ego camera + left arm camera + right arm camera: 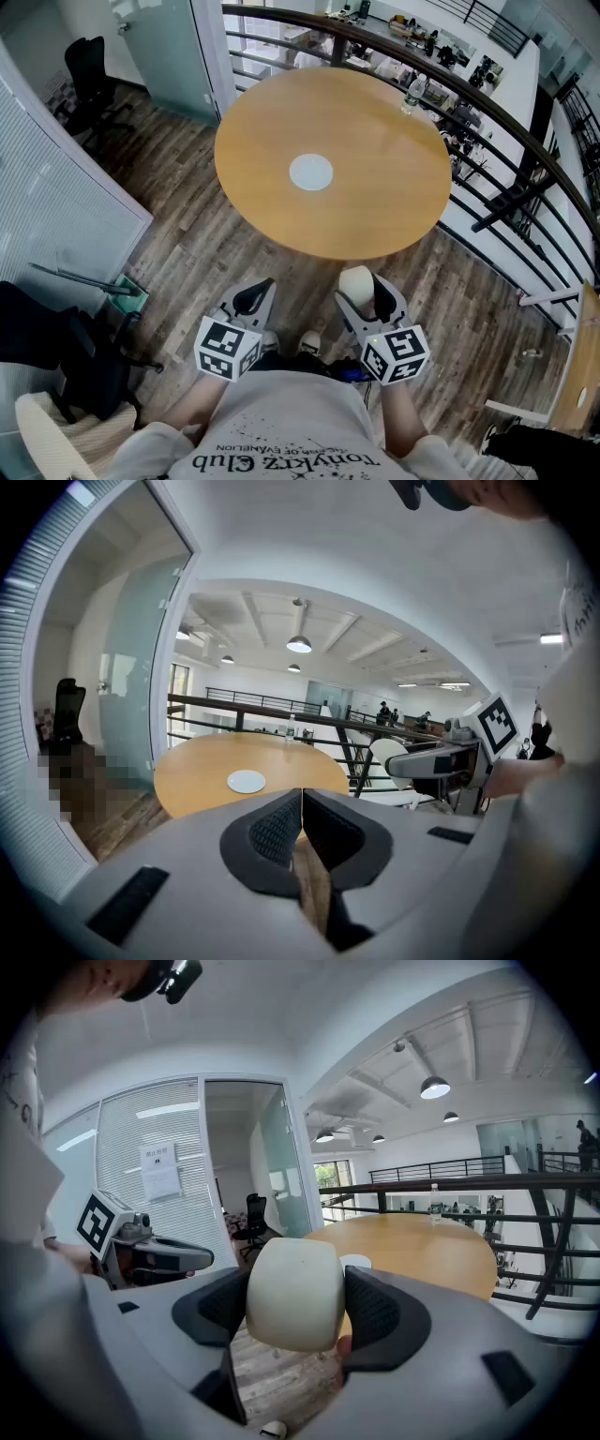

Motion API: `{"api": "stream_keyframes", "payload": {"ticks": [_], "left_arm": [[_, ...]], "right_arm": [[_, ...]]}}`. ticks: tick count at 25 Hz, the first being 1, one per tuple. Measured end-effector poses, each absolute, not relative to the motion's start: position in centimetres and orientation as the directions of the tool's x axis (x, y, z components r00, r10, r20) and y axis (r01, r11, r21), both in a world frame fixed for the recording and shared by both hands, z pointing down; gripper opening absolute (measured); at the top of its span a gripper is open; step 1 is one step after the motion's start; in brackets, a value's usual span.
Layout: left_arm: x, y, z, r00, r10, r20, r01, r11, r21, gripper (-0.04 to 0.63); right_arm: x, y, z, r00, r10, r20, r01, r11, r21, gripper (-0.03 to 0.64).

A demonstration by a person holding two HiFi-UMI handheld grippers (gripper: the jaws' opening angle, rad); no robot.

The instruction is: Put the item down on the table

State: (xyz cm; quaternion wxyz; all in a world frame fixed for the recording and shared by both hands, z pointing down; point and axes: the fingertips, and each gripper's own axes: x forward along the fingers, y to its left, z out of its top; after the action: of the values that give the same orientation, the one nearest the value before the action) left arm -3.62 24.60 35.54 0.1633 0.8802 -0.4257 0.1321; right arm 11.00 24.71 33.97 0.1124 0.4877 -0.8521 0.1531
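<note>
My right gripper (361, 288) (296, 1299) is shut on a cream rounded item (293, 1293) (356, 284), whose sides are pressed by both dark pads. It hovers over the wood floor, just short of the near edge of the round wooden table (375, 150) (441, 1251) (206, 766). My left gripper (255, 298) (302, 825) is beside it on the left, jaws shut together with nothing between them. A white disc (310, 172) (247, 781) lies at the table's centre.
A water bottle (414, 92) stands at the table's far edge by the dark railing (506, 122). A glass partition (56, 187) and a black office chair (89, 84) are on the left. A broom and dustpan (112, 284) lie on the floor at left.
</note>
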Motion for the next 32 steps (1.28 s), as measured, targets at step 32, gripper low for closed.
{"api": "stream_keyframes", "payload": {"ticks": [32], "left_arm": [[-12.2, 24.0, 37.4, 0.646, -0.678, 0.35, -0.759, -0.618, 0.205, 0.025]], "right_arm": [[5.3, 24.4, 33.6, -0.396, -0.864, 0.311, -0.918, 0.376, -0.124, 0.327]]}}
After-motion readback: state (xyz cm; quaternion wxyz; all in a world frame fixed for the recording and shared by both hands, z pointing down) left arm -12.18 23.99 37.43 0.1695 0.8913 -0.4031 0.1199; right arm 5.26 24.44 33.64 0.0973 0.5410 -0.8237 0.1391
